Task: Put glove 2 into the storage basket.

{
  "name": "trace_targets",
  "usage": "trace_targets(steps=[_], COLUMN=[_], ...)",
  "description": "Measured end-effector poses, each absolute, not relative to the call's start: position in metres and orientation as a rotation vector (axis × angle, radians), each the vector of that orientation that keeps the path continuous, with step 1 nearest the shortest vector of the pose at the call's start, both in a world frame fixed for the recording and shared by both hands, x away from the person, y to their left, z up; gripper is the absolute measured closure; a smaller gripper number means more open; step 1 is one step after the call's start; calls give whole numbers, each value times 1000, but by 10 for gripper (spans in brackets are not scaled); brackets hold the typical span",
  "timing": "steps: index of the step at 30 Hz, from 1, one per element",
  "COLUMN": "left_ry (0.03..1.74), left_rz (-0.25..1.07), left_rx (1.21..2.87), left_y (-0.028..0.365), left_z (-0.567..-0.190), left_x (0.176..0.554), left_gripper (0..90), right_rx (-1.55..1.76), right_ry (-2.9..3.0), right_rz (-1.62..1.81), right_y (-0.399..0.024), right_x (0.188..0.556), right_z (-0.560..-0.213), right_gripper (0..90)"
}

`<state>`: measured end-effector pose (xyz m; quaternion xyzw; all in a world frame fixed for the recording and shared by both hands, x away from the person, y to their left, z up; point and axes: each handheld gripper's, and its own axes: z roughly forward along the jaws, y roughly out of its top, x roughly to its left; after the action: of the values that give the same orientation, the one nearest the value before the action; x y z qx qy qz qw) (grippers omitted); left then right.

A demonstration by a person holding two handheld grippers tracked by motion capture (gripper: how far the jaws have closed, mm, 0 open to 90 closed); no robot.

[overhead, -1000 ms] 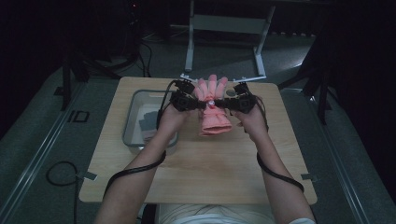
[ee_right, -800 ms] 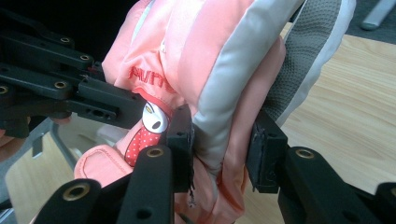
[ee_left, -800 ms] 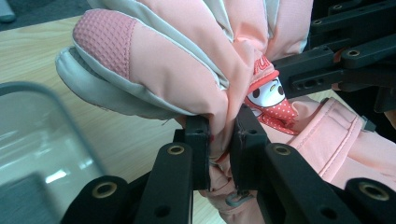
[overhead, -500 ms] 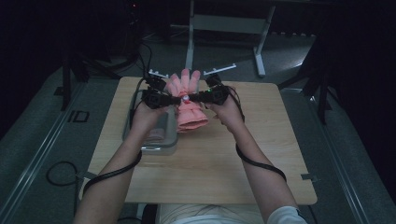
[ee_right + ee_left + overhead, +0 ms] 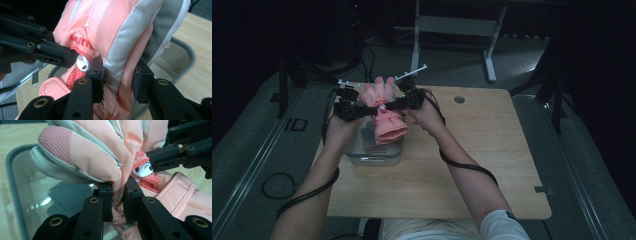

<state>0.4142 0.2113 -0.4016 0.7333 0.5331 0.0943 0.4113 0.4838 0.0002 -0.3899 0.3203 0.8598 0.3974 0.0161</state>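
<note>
- Above the metal tray (image 5: 362,159), at about ten o'clock on the wooden table (image 5: 472,165), a pink glove (image 5: 384,112) hangs between the two tools and does not touch the table.
- From the high view, the left gripper (image 5: 371,111) comes to the glove from nine o'clock and the right gripper (image 5: 384,106) from three o'clock, so their tips nearly meet at the glove's middle.
- Left gripper (image 5: 117,197): its jaws stand narrow and pinch a fold of the glove (image 5: 100,157) near the thumb side; the cloth is squeezed thin between the two black pads.
- Right gripper (image 5: 117,75): its jaws stand a little wider and clamp a thicker part of the glove (image 5: 112,30), where a pink panel and a grey panel meet.
- The glove's fingers point to twelve o'clock, away from the person, and the cuff hangs down toward six o'clock, over the tray.
- A small cartoon patch (image 5: 145,171) with a white face and a red dotted part sits on the back of the glove, between the two grips; in the right gripper view the patch (image 5: 80,66) lies just beside the left gripper's jaw.
- The tray lies under the glove; I cannot tell what the dark shape inside it is.
- Both forearms come in from six o'clock, and a black cable (image 5: 467,165) trails along the right one.
</note>
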Motion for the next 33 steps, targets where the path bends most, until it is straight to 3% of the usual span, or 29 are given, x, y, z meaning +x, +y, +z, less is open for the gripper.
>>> trace_targets(steps=[15,33], left_ry=[1448,1513], left_rz=[159,94], left_rx=[1795,1894], left_y=[228,229], left_z=[-450,-491], left_x=[422,431], left_gripper=[789,774], right_rx=[1001,1053], right_ry=[2763,2834], right_rz=[1097,1029], right_y=[30,33], right_x=[498,506], right_z=[-428,-480], right_gripper=[660,657])
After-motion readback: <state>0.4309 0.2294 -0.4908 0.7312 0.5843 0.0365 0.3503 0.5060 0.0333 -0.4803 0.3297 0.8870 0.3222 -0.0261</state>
